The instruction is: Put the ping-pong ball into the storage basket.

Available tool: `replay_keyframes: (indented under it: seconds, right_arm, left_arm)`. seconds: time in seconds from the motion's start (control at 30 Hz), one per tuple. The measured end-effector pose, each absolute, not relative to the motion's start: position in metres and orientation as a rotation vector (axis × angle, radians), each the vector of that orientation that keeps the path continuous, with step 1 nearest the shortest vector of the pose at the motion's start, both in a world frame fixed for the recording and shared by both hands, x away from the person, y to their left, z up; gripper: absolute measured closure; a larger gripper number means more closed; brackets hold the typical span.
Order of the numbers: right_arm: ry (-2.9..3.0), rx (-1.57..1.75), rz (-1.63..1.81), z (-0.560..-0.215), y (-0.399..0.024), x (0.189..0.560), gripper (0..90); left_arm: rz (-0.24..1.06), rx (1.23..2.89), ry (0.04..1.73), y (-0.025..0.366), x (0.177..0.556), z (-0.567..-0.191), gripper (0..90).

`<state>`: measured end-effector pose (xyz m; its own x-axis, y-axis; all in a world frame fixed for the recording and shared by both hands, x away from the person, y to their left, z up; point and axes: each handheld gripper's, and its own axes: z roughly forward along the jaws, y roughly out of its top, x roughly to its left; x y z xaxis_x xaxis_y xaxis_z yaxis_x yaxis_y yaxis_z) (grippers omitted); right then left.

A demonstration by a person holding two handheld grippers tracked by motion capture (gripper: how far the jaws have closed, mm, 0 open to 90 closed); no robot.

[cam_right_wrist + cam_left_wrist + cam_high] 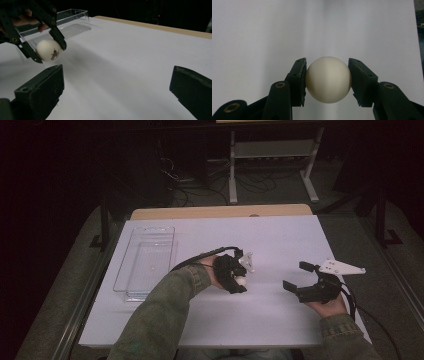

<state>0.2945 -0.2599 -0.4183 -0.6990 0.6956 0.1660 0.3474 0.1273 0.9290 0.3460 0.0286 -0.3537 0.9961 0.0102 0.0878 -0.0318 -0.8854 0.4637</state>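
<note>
Ball pinched in left gripper (239,279), right gripper (299,279) gaping empty
Smooth ball (328,79) could squirt loose before the tray (131,270) at nine o'clock

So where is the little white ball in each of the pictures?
High view: the white ball sits middle of the picture, in the left hand-held gripper, above the white table.
Left gripper view: the ball is low in the centre, pinched between the two black jaws.
Right gripper view: the ball is at the left, held off the table.
Shared landmark: the clear tray, also behind the ball in the right gripper view.
</note>
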Motion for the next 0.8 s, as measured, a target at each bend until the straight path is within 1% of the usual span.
replay_keyframes:
  seconds: [0.47, 0.8]
  right_arm:
    - [2.088, 1.029, 1.595, -0.418, -0.263, 0.292, 0.0]
    - [2.085, 1.033, 1.588, -0.419, -0.263, 0.292, 0.0]
  left_arm:
    - [0.171, 2.656, -0.027, 0.031, 0.344, -0.325, 50.5]
    - [0.235, 2.64, -0.057, 0.031, 0.337, -0.299, 50.5]
